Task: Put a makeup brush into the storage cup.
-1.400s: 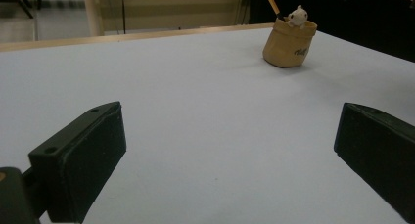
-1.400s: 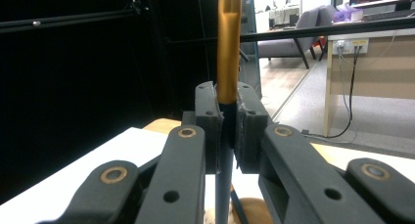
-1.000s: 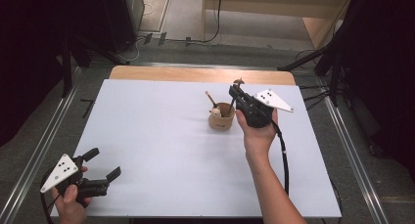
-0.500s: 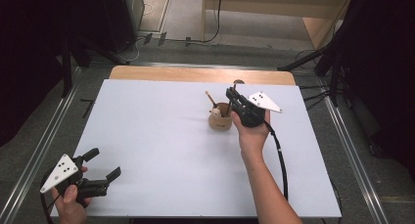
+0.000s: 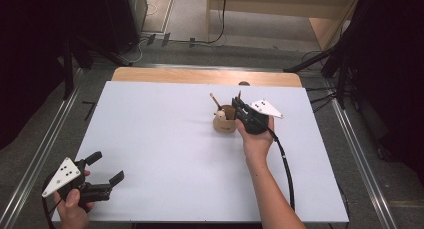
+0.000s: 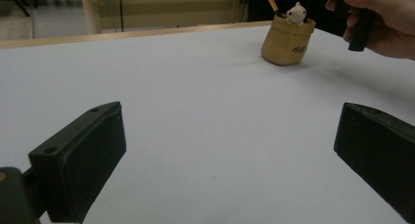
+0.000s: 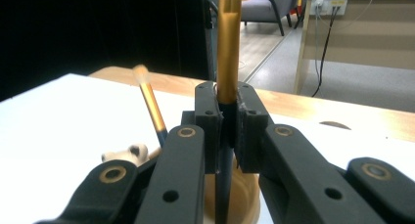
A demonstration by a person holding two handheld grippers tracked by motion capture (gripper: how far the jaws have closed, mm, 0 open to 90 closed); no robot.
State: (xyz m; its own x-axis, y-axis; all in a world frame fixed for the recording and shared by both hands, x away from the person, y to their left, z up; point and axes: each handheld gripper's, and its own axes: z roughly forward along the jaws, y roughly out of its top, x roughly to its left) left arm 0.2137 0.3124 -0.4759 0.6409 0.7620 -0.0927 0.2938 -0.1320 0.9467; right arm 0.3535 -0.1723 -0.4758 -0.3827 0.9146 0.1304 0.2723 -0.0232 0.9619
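Tabletop [image 5: 165, 159]: a white sheet over a wooden top, whose bare wood shows along the far edge; it carries the holder toward the far right and both grippers.

Left gripper [image 5: 106, 169]: at the near left corner, held in the person's left hand [image 5: 74, 205]. Its jaws stand spread wide with bare white surface between them, touching nothing. In the left gripper view the two black pads sit far apart at either side, aimed across the sheet at the holder. It lies where it did a second ago.

Right gripper [image 5: 239, 105]: toward the far right of the tabletop, just to the right of the holder, held in the person's right hand [image 5: 257, 139]. Its fingers [image 7: 214, 117] are pressed in on the shaft of a brush, pinching it upright. Compared with a second ago it sits lower and closer to the holder's mouth.

Holder [image 5: 225, 120]: a small tan pouch-like cup, standing upright well in from the far edge and right of the middle. A little white animal figure [image 6: 295, 12] peeps over its rim.

Held brush [image 7: 228, 48]: a gold ferrule above the jaws and a dark handle below, running down into the holder's mouth; whether its lower end touches the bottom cannot be told.

Second brush [image 5: 215, 101]: stands in the holder, leaning to the left, free of both grippers.
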